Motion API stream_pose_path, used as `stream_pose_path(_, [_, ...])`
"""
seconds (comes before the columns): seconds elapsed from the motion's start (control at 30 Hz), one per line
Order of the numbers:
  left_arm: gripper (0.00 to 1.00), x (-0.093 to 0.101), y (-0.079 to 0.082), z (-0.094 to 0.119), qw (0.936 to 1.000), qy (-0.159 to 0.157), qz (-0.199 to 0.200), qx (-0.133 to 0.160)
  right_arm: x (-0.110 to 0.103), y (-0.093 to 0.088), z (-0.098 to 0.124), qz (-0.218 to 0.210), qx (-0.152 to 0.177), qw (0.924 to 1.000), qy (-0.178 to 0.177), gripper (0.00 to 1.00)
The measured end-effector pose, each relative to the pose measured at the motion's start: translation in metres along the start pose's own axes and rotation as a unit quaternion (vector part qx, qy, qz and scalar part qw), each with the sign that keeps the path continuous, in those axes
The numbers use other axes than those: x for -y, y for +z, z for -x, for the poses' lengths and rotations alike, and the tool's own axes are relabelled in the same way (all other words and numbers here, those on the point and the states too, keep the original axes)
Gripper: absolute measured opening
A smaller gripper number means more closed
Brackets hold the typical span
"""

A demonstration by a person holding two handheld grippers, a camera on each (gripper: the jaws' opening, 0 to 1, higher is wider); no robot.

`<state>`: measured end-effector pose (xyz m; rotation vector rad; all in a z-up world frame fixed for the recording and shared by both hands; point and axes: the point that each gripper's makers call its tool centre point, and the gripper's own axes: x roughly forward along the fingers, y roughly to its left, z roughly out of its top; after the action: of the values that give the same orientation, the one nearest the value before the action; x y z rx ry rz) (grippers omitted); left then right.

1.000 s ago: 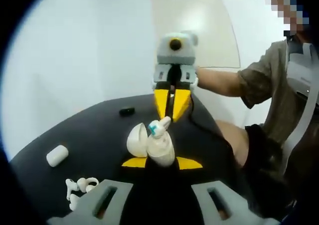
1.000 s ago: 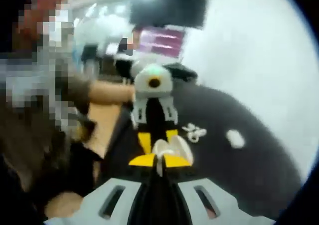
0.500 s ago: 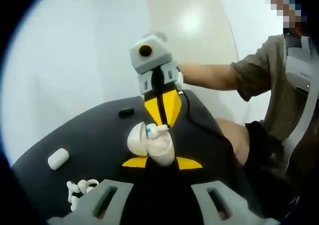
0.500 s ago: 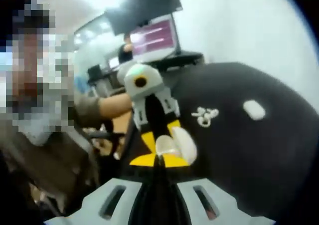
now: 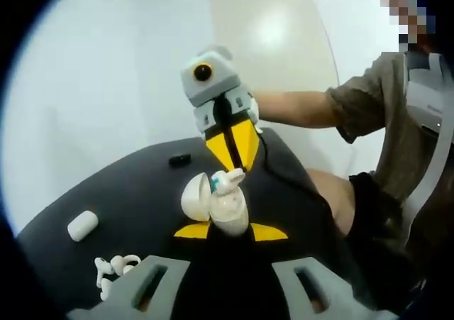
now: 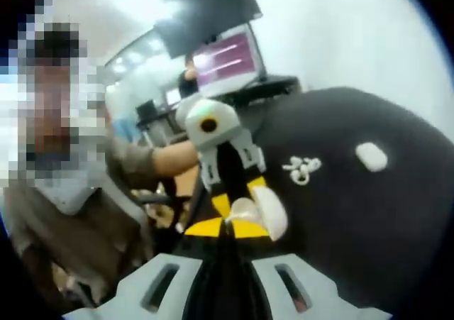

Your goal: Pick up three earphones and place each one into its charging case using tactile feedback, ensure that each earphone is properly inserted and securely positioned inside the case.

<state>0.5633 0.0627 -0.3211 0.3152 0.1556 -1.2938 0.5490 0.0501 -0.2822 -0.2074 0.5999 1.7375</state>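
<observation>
Left claw (image 5: 230,230) pinches the open case (image 5: 228,210), lid (image 5: 194,197) tipped back, held up above the black counter (image 5: 128,192). Right claw (image 5: 234,162), tips pressed together on an earphone (image 5: 228,181), is at the case mouth. Step: seating an earphone. Next calls for a straight push until it seats, then release. Beyond the case: spare earphones (image 5: 113,269), second case (image 5: 82,225), small dark object (image 5: 179,160).

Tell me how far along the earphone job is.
Nothing looks finished. In hand: the left tongs hold an open charging case, and the right tongs press an earphone into it. Left: loose earphones and a closed case wait on the black table.
</observation>
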Motion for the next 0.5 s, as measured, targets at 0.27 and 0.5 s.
stream_pose_path(0.27, [0.16, -0.0003, 0.0001, 0.0, 1.0, -0.001, 0.004, 0.0, -0.0027, 0.004, -0.0007, -0.027, 0.0, 0.9991, 0.033, 0.06])
stream_pose_path(0.5, [0.16, -0.0004, -0.0001, 0.0006, 1.0, -0.001, 0.002, 0.0, 0.0047, -0.0023, -0.0015, -0.079, 0.014, 0.9959, 0.041, 0.06])
